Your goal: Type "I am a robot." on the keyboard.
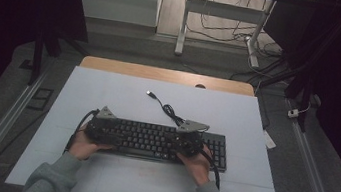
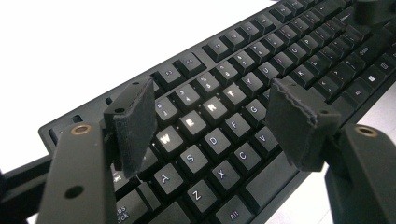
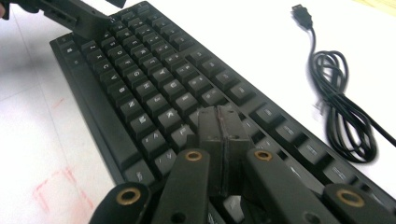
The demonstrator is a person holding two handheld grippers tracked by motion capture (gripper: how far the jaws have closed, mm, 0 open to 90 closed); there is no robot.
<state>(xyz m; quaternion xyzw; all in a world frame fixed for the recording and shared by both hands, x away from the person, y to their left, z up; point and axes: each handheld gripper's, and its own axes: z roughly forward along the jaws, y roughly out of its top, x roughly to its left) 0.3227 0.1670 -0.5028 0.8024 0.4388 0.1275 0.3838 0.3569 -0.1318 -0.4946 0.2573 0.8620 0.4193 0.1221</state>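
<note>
From above, I see the black keyboard (image 1: 152, 141) lying near the front of the white table (image 1: 108, 92), its coiled USB cable (image 1: 169, 108) trailing off behind it. My left gripper (image 1: 101, 127) sits over the keyboard's left end and my right gripper (image 1: 187, 141) over its right half, a hand on each.

Along the left gripper's jaws, the pads (image 2: 135, 123) stand wide apart above the keys, pressing nothing; I read W, E, R, T, A, S, D, Z, X, C and Alt.

Along the right gripper's jaws, the pads (image 3: 219, 140) are pressed together with nothing between, tips down at the keys (image 3: 154, 93). Key legends blur; the USB plug (image 3: 302, 14) lies beyond.
</note>
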